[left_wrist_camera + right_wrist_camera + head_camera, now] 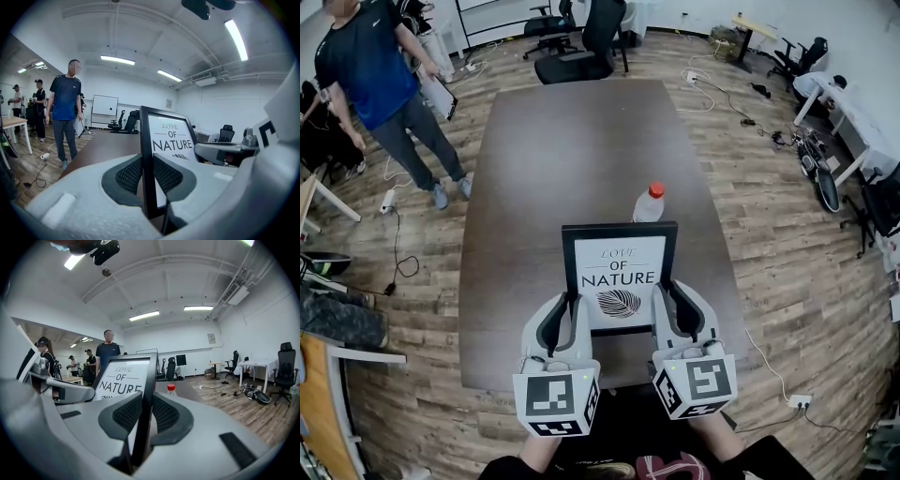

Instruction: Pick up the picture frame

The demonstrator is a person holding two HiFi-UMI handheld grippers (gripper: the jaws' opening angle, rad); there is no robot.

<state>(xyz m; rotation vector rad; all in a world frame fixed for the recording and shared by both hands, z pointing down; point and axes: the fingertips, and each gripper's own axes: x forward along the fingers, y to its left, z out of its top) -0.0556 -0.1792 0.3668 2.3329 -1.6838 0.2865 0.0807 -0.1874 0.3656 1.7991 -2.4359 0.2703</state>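
Bright, even light falls from ceiling strip lights, shadows stay soft, and both gripper views bend strongly toward dark, rounded edges.

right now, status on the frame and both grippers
Left gripper shut on frame, left edge. Right gripper shut on its right edge. Frame upright, print toward the head camera. Bottle behind it on the table.

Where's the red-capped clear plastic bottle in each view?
Head view: clear plastic bottle at centre, just behind the black picture frame.
Left gripper view: not in it.
Right gripper view: red cap just right of the frame.
Shared landmark: the frame's LOVE OF NATURE print.
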